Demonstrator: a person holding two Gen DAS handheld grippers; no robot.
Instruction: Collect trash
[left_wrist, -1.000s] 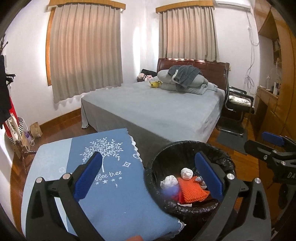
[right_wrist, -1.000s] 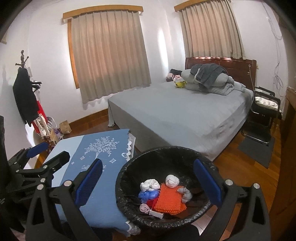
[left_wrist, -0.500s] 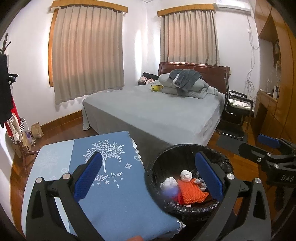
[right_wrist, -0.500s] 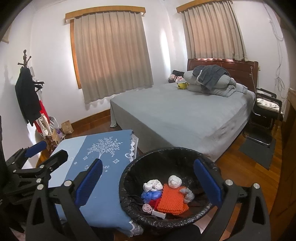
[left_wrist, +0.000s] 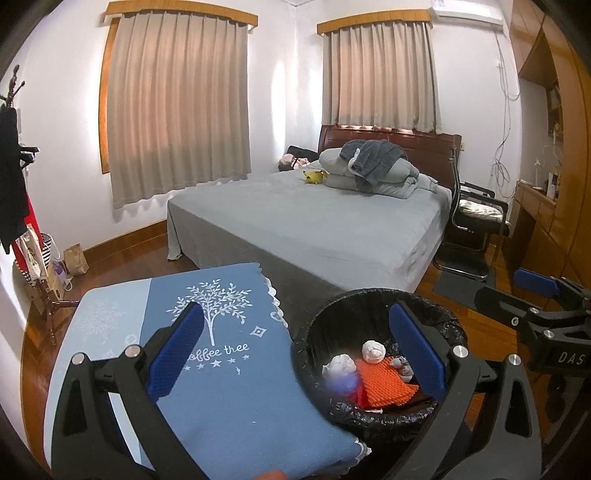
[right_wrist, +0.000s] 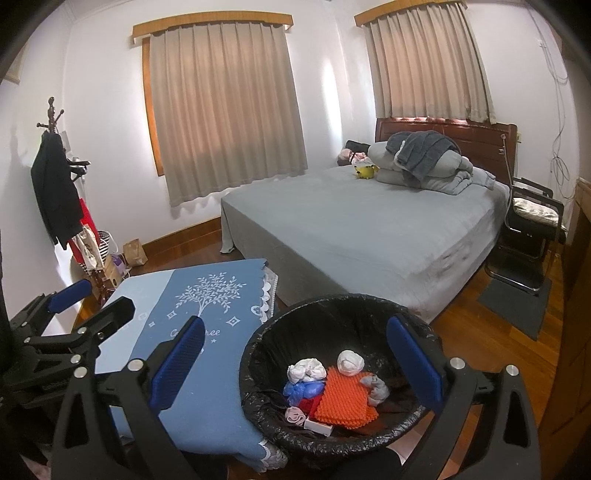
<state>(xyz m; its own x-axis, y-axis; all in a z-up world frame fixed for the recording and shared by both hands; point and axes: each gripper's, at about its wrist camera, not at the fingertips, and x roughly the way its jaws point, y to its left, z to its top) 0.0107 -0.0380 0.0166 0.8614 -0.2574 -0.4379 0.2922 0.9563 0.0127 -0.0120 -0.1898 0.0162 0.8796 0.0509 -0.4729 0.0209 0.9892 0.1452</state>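
Observation:
A black-lined trash bin (right_wrist: 258, 354) stands beside a table with a blue cloth (right_wrist: 207, 391). In the bin lie an orange textured mat (right_wrist: 343, 402), white crumpled wads (right_wrist: 349, 362), a blue wad (right_wrist: 303, 389) and other scraps. The bin also shows in the left wrist view (left_wrist: 354, 306) with the orange mat (left_wrist: 384, 386). My right gripper (right_wrist: 295, 365) is open and empty above the bin. My left gripper (left_wrist: 295, 354) is open and empty over the blue cloth (left_wrist: 221, 387) and the bin's left edge. Each gripper shows in the other's view.
A grey bed (right_wrist: 369, 229) fills the middle of the room, with folded bedding and a yellow plush. A black chair (right_wrist: 532, 225) stands at the right, a coat rack (right_wrist: 59, 184) and bags at the left. Wooden cabinets (left_wrist: 554, 184) line the right wall.
Both grippers have lifted and pulled back slightly, so the bin sits lower in view. The trash in the bin has not moved.

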